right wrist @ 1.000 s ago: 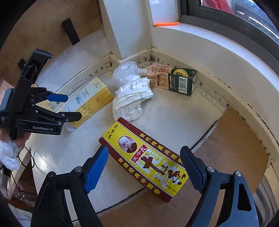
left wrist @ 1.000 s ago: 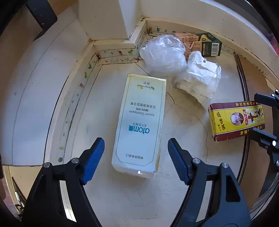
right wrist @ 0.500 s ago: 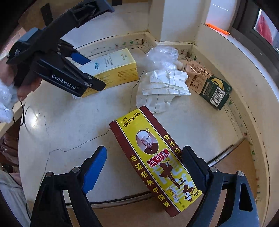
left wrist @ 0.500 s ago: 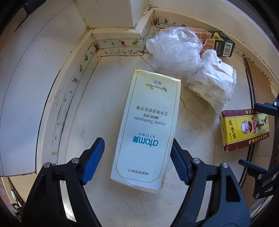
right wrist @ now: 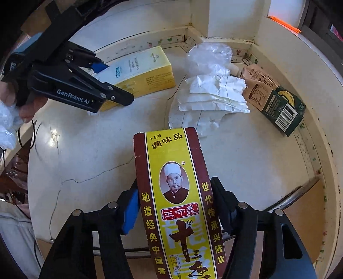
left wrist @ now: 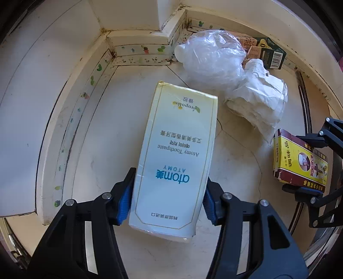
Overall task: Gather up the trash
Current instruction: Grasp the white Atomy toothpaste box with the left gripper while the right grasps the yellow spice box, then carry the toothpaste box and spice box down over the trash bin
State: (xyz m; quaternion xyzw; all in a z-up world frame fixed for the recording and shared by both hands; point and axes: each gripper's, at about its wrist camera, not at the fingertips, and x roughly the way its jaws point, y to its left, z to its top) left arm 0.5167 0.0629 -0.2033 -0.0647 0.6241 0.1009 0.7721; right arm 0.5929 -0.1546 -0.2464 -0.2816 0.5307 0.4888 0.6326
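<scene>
My left gripper [left wrist: 168,198] is shut on the near end of a pale yellow Atomy toothpaste box [left wrist: 178,154] lying on the cream stone ledge [left wrist: 111,137]; this box [right wrist: 139,70] and the left gripper [right wrist: 103,81] also show in the right wrist view. My right gripper [right wrist: 174,206] is shut on a red-and-yellow spice box [right wrist: 178,193], which also shows at the right edge of the left wrist view [left wrist: 300,161]. Crumpled white paper [right wrist: 212,96], a clear plastic bag [right wrist: 208,55] and a green-and-brown carton [right wrist: 274,96] lie behind.
The ledge ends at a white wall corner [left wrist: 137,19] with a raised rim [left wrist: 141,49]. A window frame [right wrist: 321,19] runs on the right. A metal rail [right wrist: 289,195] and brown board [right wrist: 304,214] border the ledge's near right edge.
Both grippers moved forward and closed: the left one onto the toothpaste box, the right one onto the spice box, which now lies lengthwise between its fingers.
</scene>
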